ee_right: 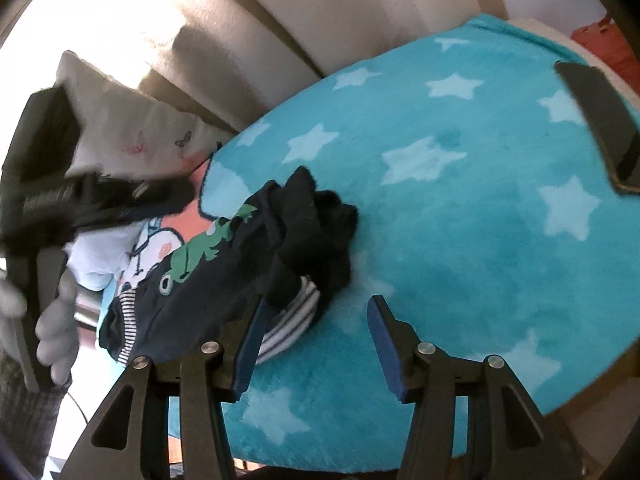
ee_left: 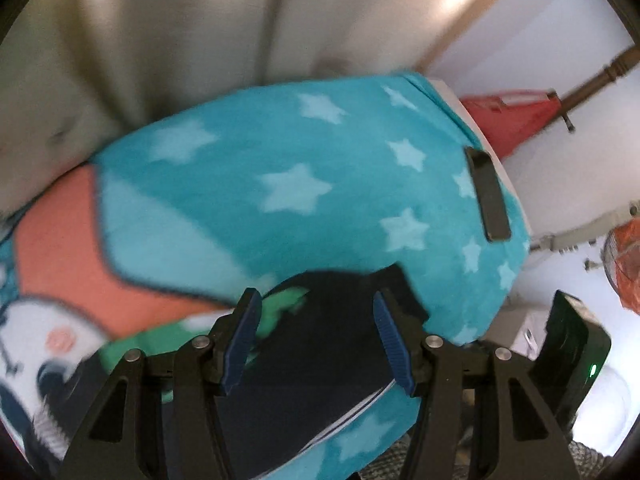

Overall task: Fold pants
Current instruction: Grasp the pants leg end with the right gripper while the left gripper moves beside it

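Small dark navy pants (ee_right: 248, 264) with a green frog print and striped cuffs lie crumpled on a turquoise star blanket (ee_right: 460, 208). In the left wrist view the pants (ee_left: 316, 344) lie right under my left gripper (ee_left: 316, 308), which is open with the dark cloth between its blue pads. My right gripper (ee_right: 316, 316) is open just above the blanket, its left pad beside the striped cuff (ee_right: 288, 324). The left gripper's body (ee_right: 80, 196) shows at the left of the right wrist view, held by a gloved hand.
A black phone (ee_right: 600, 124) lies on the blanket at the far right, also seen in the left wrist view (ee_left: 488, 194). A beige sofa back (ee_left: 160, 40) stands behind. A butterfly-print pillow (ee_right: 132, 128) sits at left. A red crate (ee_left: 516, 120) lies beyond the blanket's edge.
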`<state>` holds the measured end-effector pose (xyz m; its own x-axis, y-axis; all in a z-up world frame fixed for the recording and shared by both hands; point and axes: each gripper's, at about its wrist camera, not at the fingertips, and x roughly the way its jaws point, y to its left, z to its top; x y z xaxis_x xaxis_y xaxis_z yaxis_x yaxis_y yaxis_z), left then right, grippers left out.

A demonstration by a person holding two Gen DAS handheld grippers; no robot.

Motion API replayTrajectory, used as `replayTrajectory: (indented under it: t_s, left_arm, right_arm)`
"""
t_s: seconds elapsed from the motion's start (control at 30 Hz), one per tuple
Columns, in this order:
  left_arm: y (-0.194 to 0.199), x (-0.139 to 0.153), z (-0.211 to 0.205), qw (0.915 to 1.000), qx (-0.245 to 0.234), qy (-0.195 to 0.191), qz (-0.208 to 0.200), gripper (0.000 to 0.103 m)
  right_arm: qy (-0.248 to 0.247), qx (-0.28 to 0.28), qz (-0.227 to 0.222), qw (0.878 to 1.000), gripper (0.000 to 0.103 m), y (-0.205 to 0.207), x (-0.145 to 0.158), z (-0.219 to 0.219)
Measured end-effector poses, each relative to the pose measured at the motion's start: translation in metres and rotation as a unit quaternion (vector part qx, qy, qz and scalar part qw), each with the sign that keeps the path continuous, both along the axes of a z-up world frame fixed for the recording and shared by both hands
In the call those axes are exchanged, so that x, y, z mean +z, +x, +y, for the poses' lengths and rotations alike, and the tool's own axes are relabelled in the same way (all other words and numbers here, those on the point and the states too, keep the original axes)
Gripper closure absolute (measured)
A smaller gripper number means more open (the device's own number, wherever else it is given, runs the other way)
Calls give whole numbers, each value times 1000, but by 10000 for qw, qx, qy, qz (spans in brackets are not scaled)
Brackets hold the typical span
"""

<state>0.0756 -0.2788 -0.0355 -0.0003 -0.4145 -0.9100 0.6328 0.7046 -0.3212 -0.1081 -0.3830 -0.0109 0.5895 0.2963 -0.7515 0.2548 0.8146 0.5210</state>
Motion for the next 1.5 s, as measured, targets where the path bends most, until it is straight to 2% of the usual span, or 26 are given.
replayTrajectory:
  t_s: [0.2,0.33,0.4,0.47,0.5,0.53,0.67,0.8,0.93,1.0,1.07,1.1,1.2,1.3,1.37,1.5]
  left_arm:
    - [9,-40,-52,9969,-532,188,549,46]
    - [4,-64,-73,9932,-785,459,729,46]
    - [1,-65,-77,9934,-840,431,650,46]
    - [-2,-65,-78,9926,-894,366,731,75]
    - [-3,-66,-78,9922,-906,373,768,94]
    - [-5,-65,-77,9924,-912,344,753,94]
    - [-4,-49,-56,9952,-690,-33,691,95]
    - [1,-24,-15,9962,-283,-527,639,95]
    - [11,-11,42,9932,321,-916,649,95]
    - [16,-11,76,9889,723,-1114,674,94]
    - [19,-16,103,9841,1028,-1226,770,91]
    - [20,-19,120,9810,1184,-1283,849,85]
    - [18,-21,170,9702,1644,-1513,942,72]
    - [11,-14,222,9627,2055,-1577,786,70]
    - [5,-10,248,9582,2280,-1588,683,69]
    - [-8,-4,302,9469,2726,-1611,559,64]
  right_arm:
    - [220,128,-13,9997,47,16,-11,6]
    - [111,151,-77,9998,46,22,-13,13]
    - [26,135,-146,9998,46,23,-12,16]
    - [-19,80,-200,9998,49,24,-12,17]
    - [-47,48,-224,9997,62,24,-10,17]
    - [-45,49,-219,9997,78,25,-10,17]
    - [-82,102,-218,9997,81,28,0,18]
    - [-476,448,-394,9971,81,31,26,41]
    - [-759,973,-525,9910,81,38,43,72]
    - [-923,1252,-561,9862,81,41,47,93]
    - [-1086,1565,-573,9800,79,45,48,116]
    - [-1151,1698,-558,9771,78,48,48,127]
    - [-1487,2130,-503,9644,64,57,44,163]
    - [-1875,2562,-521,9468,60,61,38,198]
    - [-2177,2873,-550,9312,58,62,35,223]
    - [-2717,3633,-649,8888,55,56,33,274]
